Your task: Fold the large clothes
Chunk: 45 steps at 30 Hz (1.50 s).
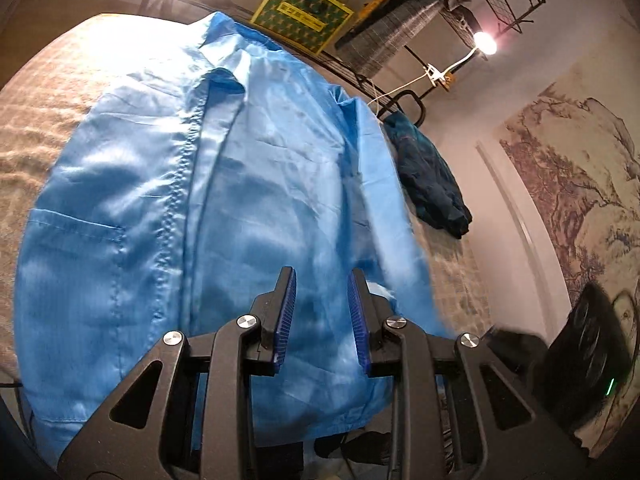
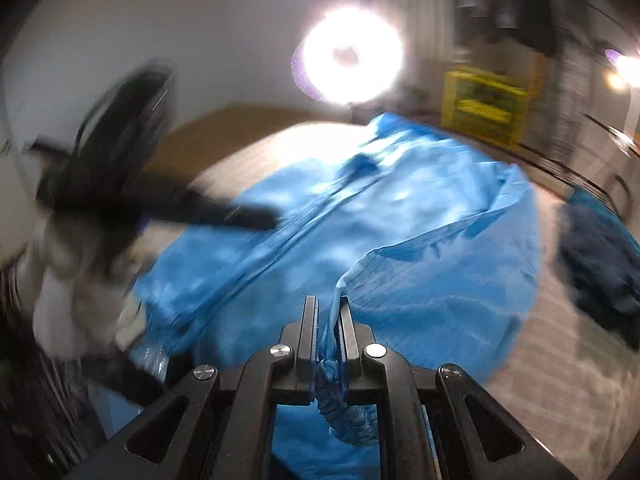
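Blue coat (image 1: 224,184) spread flat | right tongs (image 2: 329,320) pinch cuff | left tongs (image 1: 322,304) apart

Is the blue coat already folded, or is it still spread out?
Mostly spread: the blue coat lies open with collar and pocket showing; the right gripper pinches its bunched cuff.

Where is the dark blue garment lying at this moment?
The dark blue crumpled garment lies on the beige woven surface, just to the right of the light blue shiny coat in both wrist views, below the black wire rack.
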Available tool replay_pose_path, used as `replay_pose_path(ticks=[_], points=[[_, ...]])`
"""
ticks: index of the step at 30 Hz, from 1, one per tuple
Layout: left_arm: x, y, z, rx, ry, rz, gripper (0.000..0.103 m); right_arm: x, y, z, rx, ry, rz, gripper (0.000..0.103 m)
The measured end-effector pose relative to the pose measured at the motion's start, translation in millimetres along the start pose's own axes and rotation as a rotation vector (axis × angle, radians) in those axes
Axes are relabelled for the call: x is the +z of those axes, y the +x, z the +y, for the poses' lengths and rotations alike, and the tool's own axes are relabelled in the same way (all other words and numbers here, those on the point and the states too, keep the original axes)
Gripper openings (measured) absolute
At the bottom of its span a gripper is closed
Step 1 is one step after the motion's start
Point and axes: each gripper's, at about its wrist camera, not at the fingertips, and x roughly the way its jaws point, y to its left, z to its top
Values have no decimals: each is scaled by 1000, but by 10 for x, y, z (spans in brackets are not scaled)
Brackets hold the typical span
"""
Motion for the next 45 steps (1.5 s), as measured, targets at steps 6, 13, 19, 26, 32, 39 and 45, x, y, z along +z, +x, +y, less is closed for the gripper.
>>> replay_pose_path(ticks=[6, 13, 19, 26, 32, 39, 45], points=[[-17, 23, 118, 39, -2, 9, 25, -193, 383, 357, 77, -117, 113, 6], [-125, 125, 193, 40, -25, 66, 25, -329, 307, 264, 214, -87, 142, 40], [-283, 255, 147, 32, -14, 126, 42, -149, -139, -440, 313, 104, 0, 46], [-569, 549, 14, 40, 39, 244, 42, -71, -97, -1860, 138, 494, -82, 49], [-736, 695, 51, 38, 14, 298, 42, -93, 230, -2768, 93, 692, -69, 49], [-744, 769, 66, 8, 25, 326, 11, 35, 797, -3373, 153, 835, -67, 49], [-755, 733, 135, 7, 19, 316, 0, 110, 1277, -3665, 154, 903, -46, 31]])
